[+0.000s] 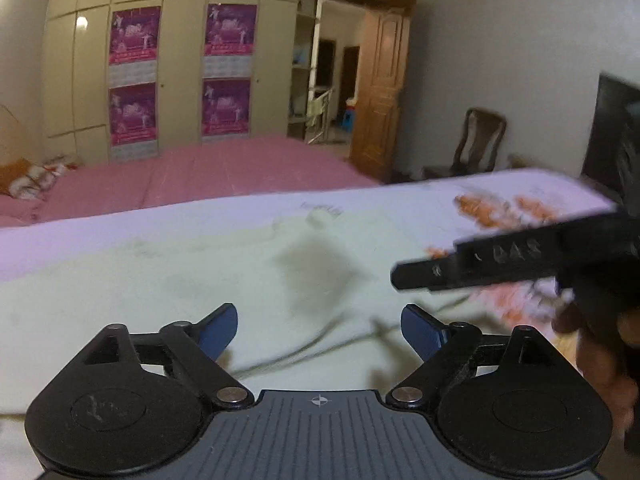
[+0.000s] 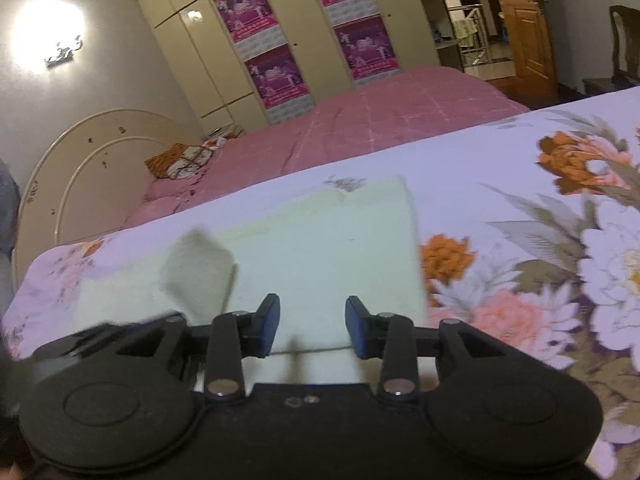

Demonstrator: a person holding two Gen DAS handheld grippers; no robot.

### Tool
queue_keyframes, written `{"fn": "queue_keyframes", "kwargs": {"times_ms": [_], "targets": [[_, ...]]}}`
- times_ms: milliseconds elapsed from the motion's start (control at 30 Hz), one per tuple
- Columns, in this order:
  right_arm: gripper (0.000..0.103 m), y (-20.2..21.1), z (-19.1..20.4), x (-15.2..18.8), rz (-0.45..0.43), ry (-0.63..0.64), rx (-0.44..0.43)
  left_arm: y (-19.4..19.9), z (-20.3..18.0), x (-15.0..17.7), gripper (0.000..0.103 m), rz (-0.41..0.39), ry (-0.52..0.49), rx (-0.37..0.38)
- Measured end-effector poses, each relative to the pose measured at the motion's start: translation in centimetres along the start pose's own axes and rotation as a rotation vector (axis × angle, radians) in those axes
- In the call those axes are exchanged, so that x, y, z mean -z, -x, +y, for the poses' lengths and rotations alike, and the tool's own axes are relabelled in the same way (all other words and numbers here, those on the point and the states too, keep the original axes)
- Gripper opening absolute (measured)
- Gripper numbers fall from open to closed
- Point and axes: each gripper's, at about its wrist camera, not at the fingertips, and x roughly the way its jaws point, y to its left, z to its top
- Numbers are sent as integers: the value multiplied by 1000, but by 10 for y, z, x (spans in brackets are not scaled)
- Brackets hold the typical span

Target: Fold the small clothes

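A pale cream small garment [image 1: 168, 280] lies flat on a floral sheet; it has a grey square patch [image 1: 316, 268]. My left gripper [image 1: 319, 330] is open and empty just above the garment's near part. In the right wrist view the same garment [image 2: 320, 248] lies ahead with its grey patch [image 2: 198, 272] at the left. My right gripper [image 2: 312, 326] is open and empty over the garment's near edge. The right gripper also shows in the left wrist view [image 1: 500, 264] as a blurred black bar at the right.
The floral sheet [image 2: 540, 240] covers the work surface. Beyond it stands a bed with a pink cover [image 1: 208, 176] and a pillow [image 2: 180, 160]. A wardrobe with purple posters [image 1: 180, 72], a wooden door [image 1: 380, 92] and a chair [image 1: 476, 144] line the room.
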Motion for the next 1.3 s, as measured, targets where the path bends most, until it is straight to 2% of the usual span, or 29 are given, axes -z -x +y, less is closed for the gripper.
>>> {"fn": "queue_keyframes", "kwargs": {"times_ms": [33, 67, 133, 233, 300, 367, 433, 467, 500, 567, 667, 733, 867, 1033, 1300], "targets": [[37, -5, 5, 1, 7, 6, -12, 10, 9, 4, 87, 5, 22, -43], [36, -9, 11, 2, 15, 16, -24, 22, 22, 10, 77, 14, 59, -81], [37, -18, 23, 4, 28, 41, -39, 45, 50, 22, 70, 37, 149, -160], [37, -27, 32, 6, 37, 61, -9, 79, 87, 42, 70, 52, 241, -300], [40, -33, 30, 6, 49, 39, 43, 89, 108, 55, 70, 82, 288, -349], [39, -41, 27, 7, 67, 5, 52, 90, 120, 62, 70, 105, 345, -353], [40, -48, 35, 5, 73, 54, 57, 85, 119, 62, 70, 93, 370, -354], [32, -51, 42, 4, 85, 87, 44, 84, 117, 60, 70, 90, 375, -352], [6, -53, 48, 3, 94, 115, 19, 80, 115, 56, 70, 85, 377, -352], [6, -49, 57, -1, 57, 167, 15, 76, 117, 50, 70, 75, 378, -351], [6, -19, 61, -15, -86, 189, 14, 68, 119, 51, 70, 50, 369, -370], [6, -4, 59, -24, -143, 190, 28, 67, 122, 51, 70, 38, 376, -368], [6, 4, 45, -30, -136, 190, 33, 53, 128, 54, 70, 91, 362, -376], [6, 5, 19, -24, -116, 160, 98, 57, 130, 58, 70, 93, 347, -394], [7, 2, 2, -10, -72, 147, 124, 55, 142, 59, 70, 94, 364, -394]]}}
